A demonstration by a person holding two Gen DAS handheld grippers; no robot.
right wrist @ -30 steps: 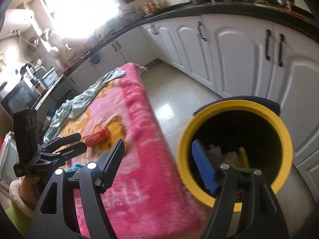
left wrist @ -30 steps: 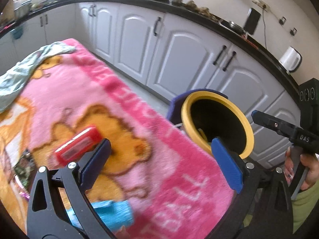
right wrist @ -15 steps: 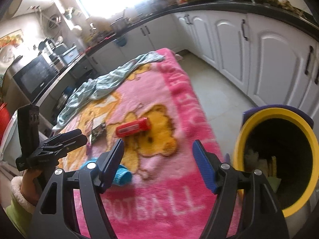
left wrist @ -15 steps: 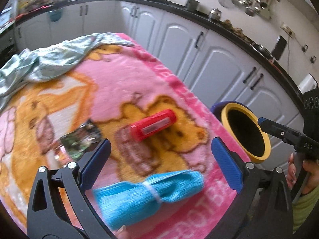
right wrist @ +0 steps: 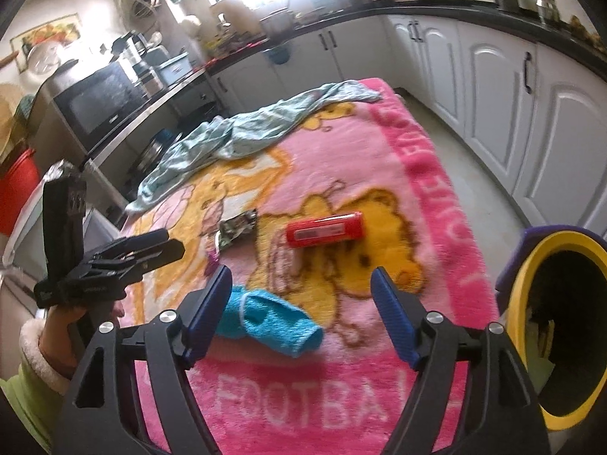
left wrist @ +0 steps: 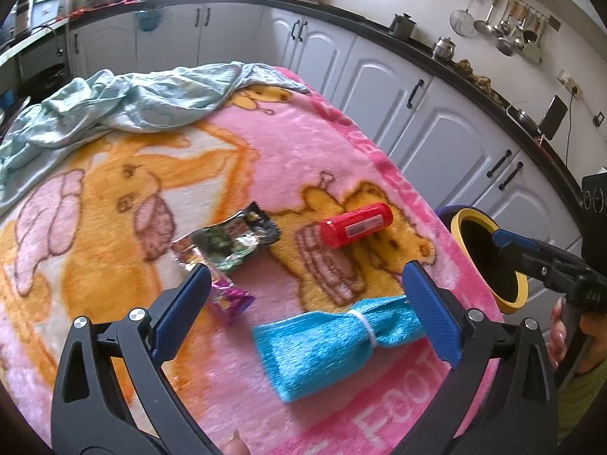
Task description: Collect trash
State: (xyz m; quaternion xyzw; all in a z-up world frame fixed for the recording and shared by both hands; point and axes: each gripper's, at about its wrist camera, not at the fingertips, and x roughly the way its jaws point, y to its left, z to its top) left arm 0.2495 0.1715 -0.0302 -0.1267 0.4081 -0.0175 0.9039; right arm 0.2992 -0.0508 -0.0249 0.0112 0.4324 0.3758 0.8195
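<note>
Pink fleece blanket (left wrist: 288, 159) covers the table, and the trash is spread across its near half. We count a red cylindrical container (left wrist: 356, 224) lying on its side, a crumpled foil wrapper (left wrist: 231, 240), a small purple wrapper (left wrist: 229, 297) and a blue crepe roll (left wrist: 337, 335) tied at the middle with a white band.

Our left gripper (left wrist: 305, 311) hangs over the near edge, jaws wide, nothing between the pads. The roll lies just ahead of and slightly below that gap; its long axis runs nearly across the jaw line, with its right end tucked behind the right pad.

Our right gripper (right wrist: 299, 313) is empty and its jaws are opening. It sits nearer the yellow-rimmed bin (right wrist: 531, 284), which stands off the table's right edge. From its view the roll (right wrist: 271, 322) is low left, beside the left pad, and the container (right wrist: 324, 232) is straight ahead, farther out, long axis left to right.

We judge the left hand better placed for the roll; it needs a wrist turn to close across the short side.
</note>
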